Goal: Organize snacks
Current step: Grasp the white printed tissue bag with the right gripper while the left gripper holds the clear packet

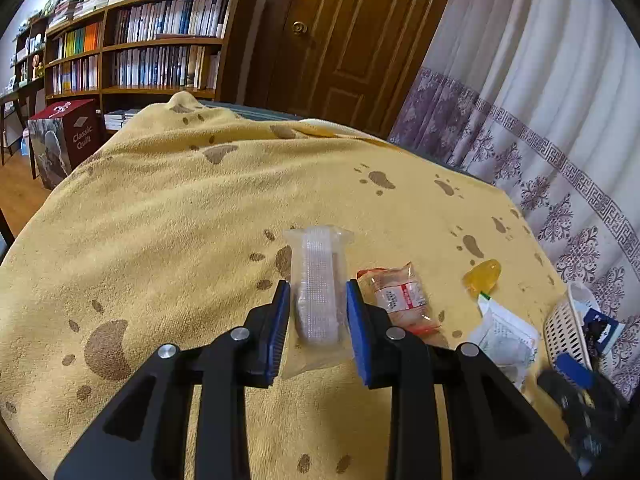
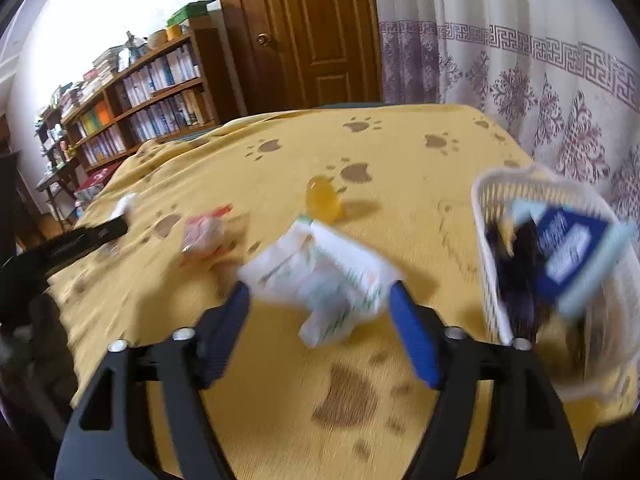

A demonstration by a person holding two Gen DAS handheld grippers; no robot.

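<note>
While the left gripper (image 1: 318, 312) is clenched on a clear-wrapped pale snack bar (image 1: 318, 292), that bar's long axis runs straight ahead along the fingers, away from the camera, with its far end sticking out past the fingertips. It appears lifted a little off the yellow paw-print blanket (image 1: 180, 220), though I cannot tell for sure.

The right gripper (image 2: 318, 300) stands released, its blue pads wide apart, with a white green-printed packet (image 2: 320, 276) between them. The view is blurred and the pads do not appear to press on the packet, so it counts as not yet grasped. The packet's long side seems to lie slantwise across the gap between the pads.

The white slotted basket (image 2: 486, 248) sits at the right edge of the blanket, just beside the right gripper and well apart from the left one; a blue-and-white packet (image 2: 568, 248) and something dark already lie in it. A red-and-clear wrapped snack (image 1: 400, 298) lies just right of the left gripper's fingers, and a yellow jelly piece (image 1: 482, 276) lies farther toward the basket.

In my judgement, the coming move turns on the basket lying off to the right: the right hand is much the nearer, while the left must carry its bar across the loose snacks.
</note>
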